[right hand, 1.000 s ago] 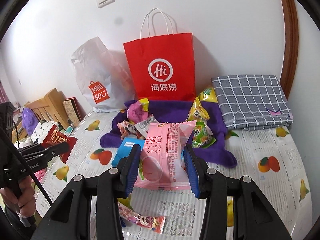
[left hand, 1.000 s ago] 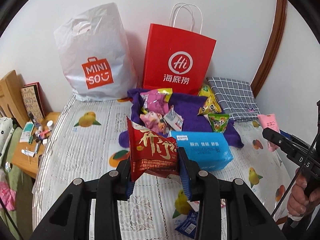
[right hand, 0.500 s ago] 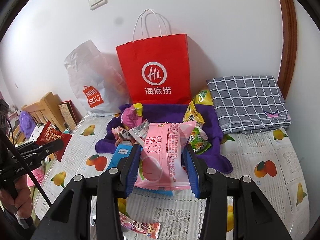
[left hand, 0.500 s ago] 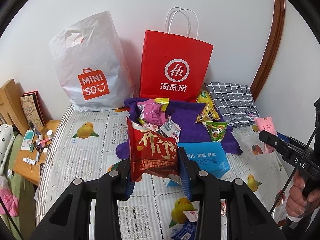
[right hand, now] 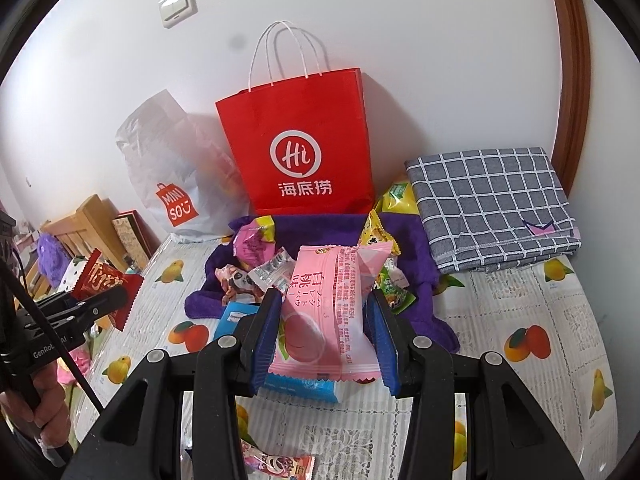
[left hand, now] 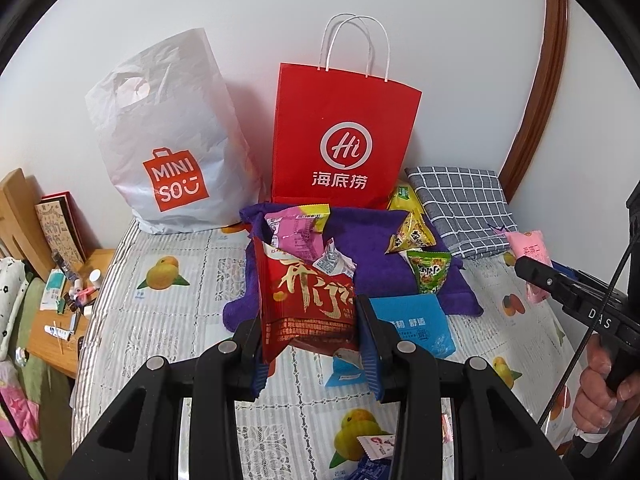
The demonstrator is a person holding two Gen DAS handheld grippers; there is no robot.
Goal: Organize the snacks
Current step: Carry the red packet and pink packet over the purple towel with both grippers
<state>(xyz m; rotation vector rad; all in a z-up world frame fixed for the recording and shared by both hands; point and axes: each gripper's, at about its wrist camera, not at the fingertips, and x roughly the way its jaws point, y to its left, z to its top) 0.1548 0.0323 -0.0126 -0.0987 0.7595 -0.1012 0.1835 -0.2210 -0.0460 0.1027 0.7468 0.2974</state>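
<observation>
Left wrist view: your left gripper [left hand: 310,340] clenches the crinkly dark-red foil snack packet [left hand: 306,304]; your right gripper [right hand: 324,340] grasps the pink peach-print plastic packet [right hand: 328,316]. Next, carry both toward the red paper bag [left hand: 344,136].

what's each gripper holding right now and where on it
The left gripper is shut on the red snack packet, pads on its two side edges near the bottom. The right gripper likewise clamps the pink peach packet.
</observation>
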